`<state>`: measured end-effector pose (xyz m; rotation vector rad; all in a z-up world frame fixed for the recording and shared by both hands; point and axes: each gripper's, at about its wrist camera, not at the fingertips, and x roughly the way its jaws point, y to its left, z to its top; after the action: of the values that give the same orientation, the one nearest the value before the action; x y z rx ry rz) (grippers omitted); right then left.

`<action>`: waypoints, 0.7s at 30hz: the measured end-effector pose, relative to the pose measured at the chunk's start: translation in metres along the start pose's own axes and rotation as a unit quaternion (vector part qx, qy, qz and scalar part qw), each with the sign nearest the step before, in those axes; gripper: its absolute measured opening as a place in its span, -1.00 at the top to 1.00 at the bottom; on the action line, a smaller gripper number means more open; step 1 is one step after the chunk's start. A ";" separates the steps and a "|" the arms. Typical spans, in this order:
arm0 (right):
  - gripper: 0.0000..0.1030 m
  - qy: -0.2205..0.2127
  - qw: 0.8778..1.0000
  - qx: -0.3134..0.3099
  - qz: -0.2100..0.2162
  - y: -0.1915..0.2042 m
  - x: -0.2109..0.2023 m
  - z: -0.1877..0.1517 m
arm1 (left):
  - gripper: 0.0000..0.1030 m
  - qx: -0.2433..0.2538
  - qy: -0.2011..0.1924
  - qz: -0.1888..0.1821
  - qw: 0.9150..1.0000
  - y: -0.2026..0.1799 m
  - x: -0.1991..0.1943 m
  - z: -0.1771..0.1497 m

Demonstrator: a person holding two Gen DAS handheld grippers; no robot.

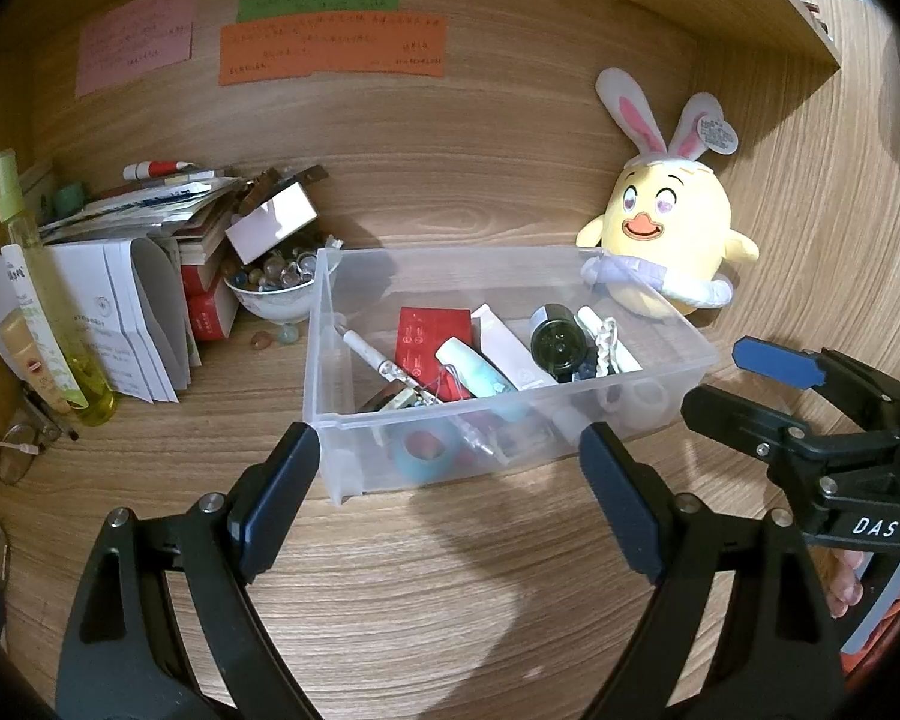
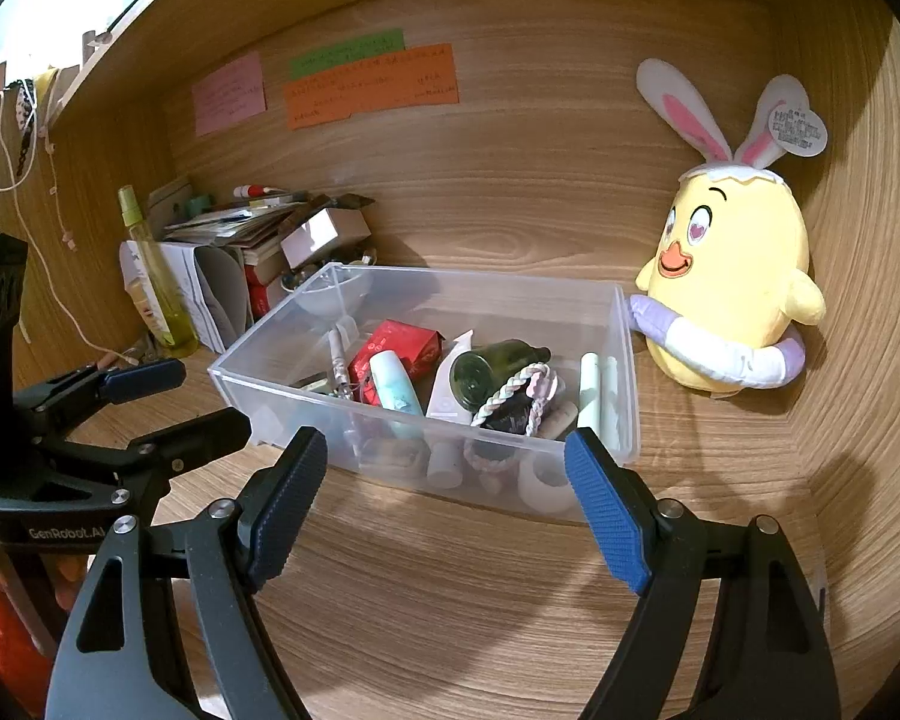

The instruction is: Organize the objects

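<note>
A clear plastic bin [image 1: 330, 414] [image 2: 627, 360] stands on the wooden desk, filled with several small items: a red packet [image 1: 429, 339] [image 2: 399, 345], a mint tube [image 1: 474, 372] [image 2: 393, 387], a dark green bottle [image 1: 558, 342] [image 2: 486, 369] and a braided cord [image 2: 510, 393]. My left gripper [image 1: 450, 498] is open and empty just in front of the bin; it also shows in the right wrist view [image 2: 174, 396]. My right gripper [image 2: 444, 498] is open and empty before the bin's near wall, and shows in the left wrist view [image 1: 732, 378].
A yellow chick plush with bunny ears [image 1: 669, 240] [image 2: 732, 288] sits right of the bin. At the left stand a yellow spray bottle [image 1: 48, 288] [image 2: 156, 282], stacked papers and books [image 1: 132, 312], and a bowl of glass beads [image 1: 273, 288]. Notes [image 1: 330, 51] hang on the back wall.
</note>
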<state>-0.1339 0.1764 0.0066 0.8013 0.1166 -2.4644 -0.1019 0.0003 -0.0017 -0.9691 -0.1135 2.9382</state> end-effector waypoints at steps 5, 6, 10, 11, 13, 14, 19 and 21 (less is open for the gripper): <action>-0.54 0.001 1.000 0.001 0.001 -0.001 0.001 0.000 | -0.73 0.000 -0.001 -0.003 1.000 -0.002 0.001 -0.001; -0.54 0.001 1.000 0.001 0.001 -0.001 0.001 0.000 | -0.73 0.000 -0.002 -0.003 1.000 -0.002 0.000 -0.001; -0.54 0.002 1.000 0.000 0.001 -0.001 0.001 0.000 | -0.73 0.001 0.001 -0.008 1.000 -0.003 0.000 -0.002; -0.54 0.002 1.000 0.000 0.001 -0.001 0.001 0.000 | -0.73 0.001 0.000 -0.008 1.000 -0.004 0.000 -0.002; -0.54 0.001 1.000 0.000 0.001 0.000 0.001 0.000 | -0.73 0.004 -0.001 -0.009 1.000 -0.005 -0.001 -0.003; -0.54 0.001 1.000 -0.001 0.001 0.000 0.001 0.000 | -0.73 0.004 0.000 -0.008 1.000 -0.006 -0.002 -0.003; -0.54 0.001 1.000 -0.004 0.000 0.001 0.001 -0.001 | -0.85 0.000 0.003 -0.014 1.000 -0.004 -0.002 -0.002; -0.54 0.001 1.000 -0.004 0.000 0.002 0.001 -0.001 | -0.85 -0.002 -0.002 -0.017 1.000 -0.002 -0.003 -0.002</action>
<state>-0.1330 0.1746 0.0053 0.8011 0.1268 -2.4620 -0.0984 0.0025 -0.0009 -0.9529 -0.1350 2.9102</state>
